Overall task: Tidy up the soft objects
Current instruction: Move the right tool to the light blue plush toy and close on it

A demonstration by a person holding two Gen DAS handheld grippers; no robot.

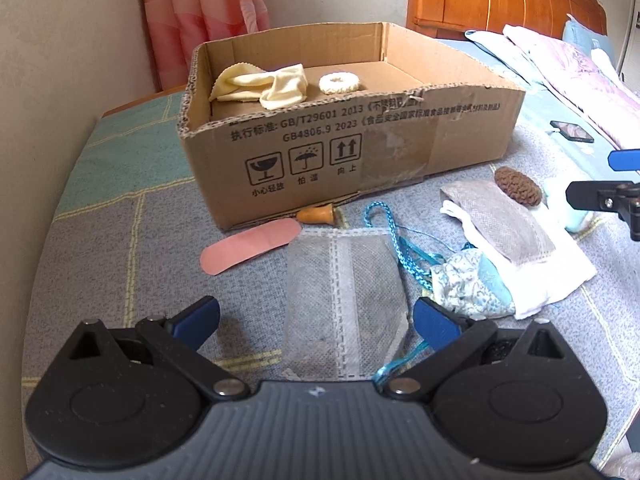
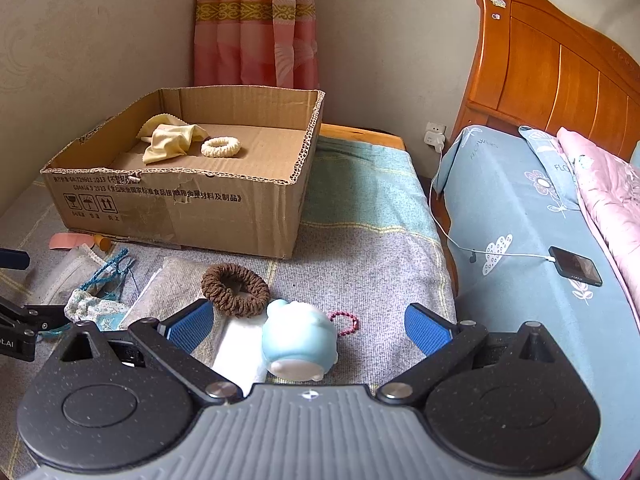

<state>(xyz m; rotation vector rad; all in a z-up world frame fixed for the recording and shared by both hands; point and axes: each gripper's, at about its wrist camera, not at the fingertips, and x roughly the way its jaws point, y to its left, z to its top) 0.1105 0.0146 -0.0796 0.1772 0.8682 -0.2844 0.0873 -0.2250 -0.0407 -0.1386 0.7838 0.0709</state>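
Note:
An open cardboard box (image 1: 344,152) (image 2: 224,208) on the blanket holds a yellow cloth (image 1: 264,86) (image 2: 170,140) and a cream scrunchie (image 1: 339,83) (image 2: 221,146). My left gripper (image 1: 316,320) is open above a grey mesh bag (image 1: 344,300). Beside it lie a pink bandage (image 1: 250,246), a blue cord (image 1: 390,236), a floral pouch (image 1: 472,284), a grey-white cloth stack (image 1: 512,240) and a brown scrunchie (image 1: 518,186) (image 2: 235,289). My right gripper (image 2: 308,328) is open, its fingers astride a light blue plush toy (image 2: 298,340).
An orange wooden piece (image 1: 316,214) lies at the box's front. A pink bead bracelet (image 2: 345,322) lies beside the toy. A bed to the right carries a charging phone (image 2: 576,266), its cable and a pink quilt (image 2: 612,200). Wall and curtain (image 2: 256,24) stand behind the box.

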